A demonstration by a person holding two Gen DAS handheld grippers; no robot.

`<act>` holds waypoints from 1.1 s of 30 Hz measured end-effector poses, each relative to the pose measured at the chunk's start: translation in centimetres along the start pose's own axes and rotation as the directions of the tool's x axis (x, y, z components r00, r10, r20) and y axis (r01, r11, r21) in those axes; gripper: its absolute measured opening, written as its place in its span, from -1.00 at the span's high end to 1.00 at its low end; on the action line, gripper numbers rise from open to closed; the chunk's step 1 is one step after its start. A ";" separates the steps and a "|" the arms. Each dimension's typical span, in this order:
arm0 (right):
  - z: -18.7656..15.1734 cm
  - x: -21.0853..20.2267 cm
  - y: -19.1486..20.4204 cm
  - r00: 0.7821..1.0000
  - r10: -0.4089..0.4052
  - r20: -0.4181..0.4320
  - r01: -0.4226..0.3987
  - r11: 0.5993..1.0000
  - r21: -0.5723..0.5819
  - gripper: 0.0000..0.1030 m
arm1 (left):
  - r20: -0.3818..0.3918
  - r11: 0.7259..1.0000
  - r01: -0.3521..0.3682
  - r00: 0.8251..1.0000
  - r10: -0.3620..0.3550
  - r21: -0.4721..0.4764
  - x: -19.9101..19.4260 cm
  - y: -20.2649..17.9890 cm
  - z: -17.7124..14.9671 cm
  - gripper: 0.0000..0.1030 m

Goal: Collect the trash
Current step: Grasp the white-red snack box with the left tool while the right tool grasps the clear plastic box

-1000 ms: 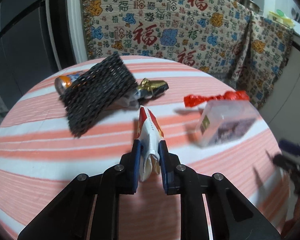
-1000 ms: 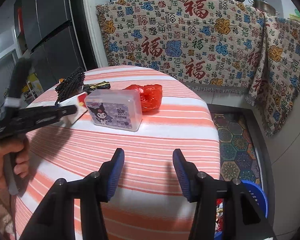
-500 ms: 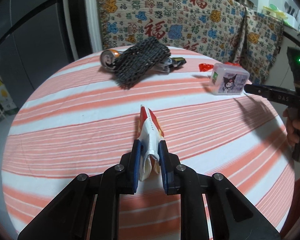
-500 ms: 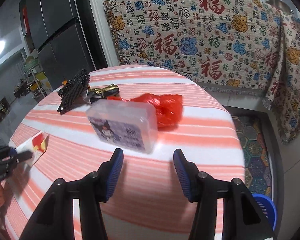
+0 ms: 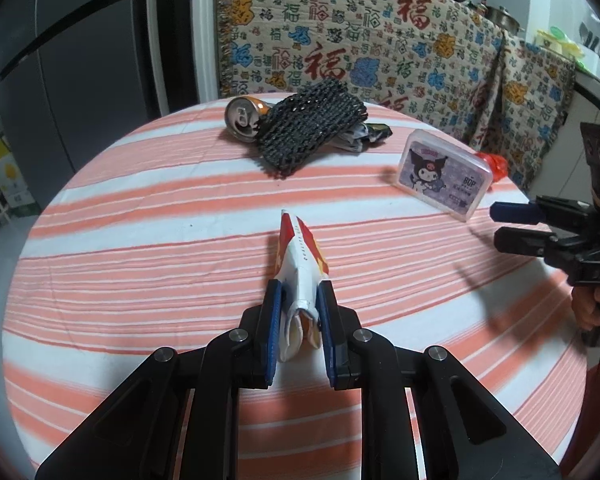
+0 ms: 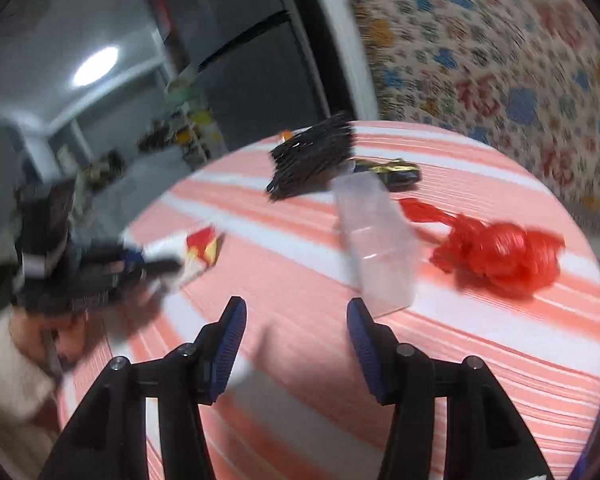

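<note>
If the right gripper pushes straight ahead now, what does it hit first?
Most likely the clear plastic box, lying just beyond the open right gripper, slightly right of centre. The frame is blurred, so depth is uncertain; the red plastic bag lies further right.

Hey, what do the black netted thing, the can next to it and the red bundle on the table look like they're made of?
Black net sleeve: likely foam mesh, matte, with open stretchy diamond cells. Drink can: metal, probably aluminium, with a shiny silver top and pull-tab opening. Red bundle: thin plastic film, likely a knotted bag, glossy and crinkled, though blurred.
</note>
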State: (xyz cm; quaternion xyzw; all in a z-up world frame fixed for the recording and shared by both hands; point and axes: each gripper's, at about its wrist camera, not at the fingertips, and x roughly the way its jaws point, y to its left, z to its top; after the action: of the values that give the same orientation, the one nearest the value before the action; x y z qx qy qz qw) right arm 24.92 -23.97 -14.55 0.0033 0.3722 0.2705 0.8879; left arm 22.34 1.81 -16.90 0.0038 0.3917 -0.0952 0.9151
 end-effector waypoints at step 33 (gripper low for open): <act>1.4 1.6 1.6 0.967 -0.256 -0.017 0.256 0.966 0.021 0.36 | 0.013 1.000 -0.002 1.000 0.001 0.026 0.4 -1.0 0.2 0.75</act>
State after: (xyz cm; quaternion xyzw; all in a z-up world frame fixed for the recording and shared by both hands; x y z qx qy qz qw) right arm 25.98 -21.59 -14.29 -0.0366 0.3787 0.1494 0.9126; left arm 22.63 0.74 -16.98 0.0152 0.3844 -0.0995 0.9177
